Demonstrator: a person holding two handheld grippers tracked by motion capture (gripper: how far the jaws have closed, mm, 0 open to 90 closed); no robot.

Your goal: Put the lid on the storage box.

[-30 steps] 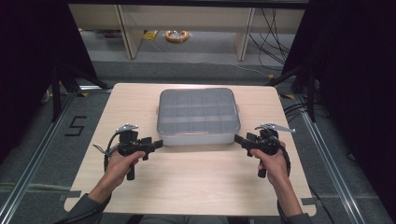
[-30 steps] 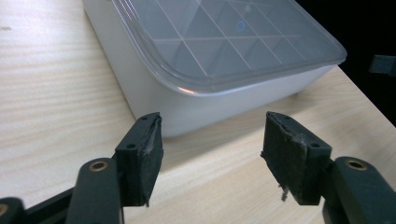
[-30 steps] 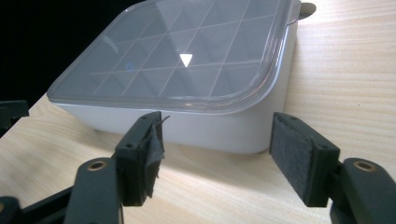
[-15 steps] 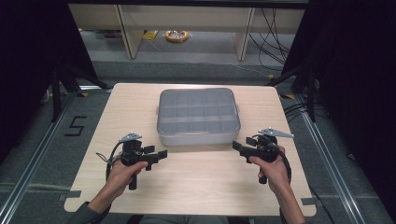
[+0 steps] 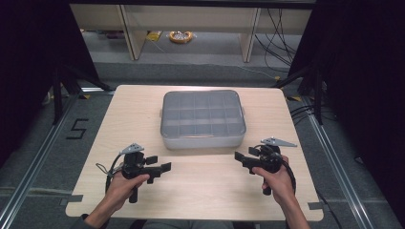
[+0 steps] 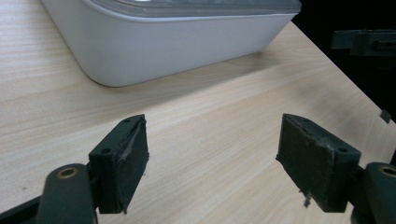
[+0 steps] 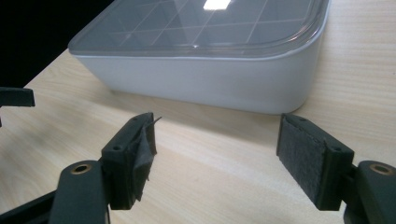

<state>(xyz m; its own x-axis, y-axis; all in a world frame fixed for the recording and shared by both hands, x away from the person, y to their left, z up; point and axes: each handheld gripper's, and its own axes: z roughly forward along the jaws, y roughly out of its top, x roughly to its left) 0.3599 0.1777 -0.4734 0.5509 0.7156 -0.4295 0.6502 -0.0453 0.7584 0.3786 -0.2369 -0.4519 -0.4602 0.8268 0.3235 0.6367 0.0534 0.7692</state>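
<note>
A white compartment box with a clear, closed lid sits in the middle of the wooden table. My left gripper hovers near the box's front left corner, open and holding nothing, its jaws pointing right. My right gripper is in front of the box's right corner, open and holding nothing, its jaws pointing left. In the left gripper view the open gripper frames bare wood, with the box beyond it. In the right gripper view the gripper stands wide apart before the box.
The right gripper shows at the far right of the left gripper view, and a left jaw tip at the left edge of the right gripper view. Beyond the table are a grey floor, a taped "5", shelf legs, cables and dark curtains.
Both grippers have drawn back from the box toward the table's near edge, the left a little more than the right. Both jaws stay open. The box has not moved.
</note>
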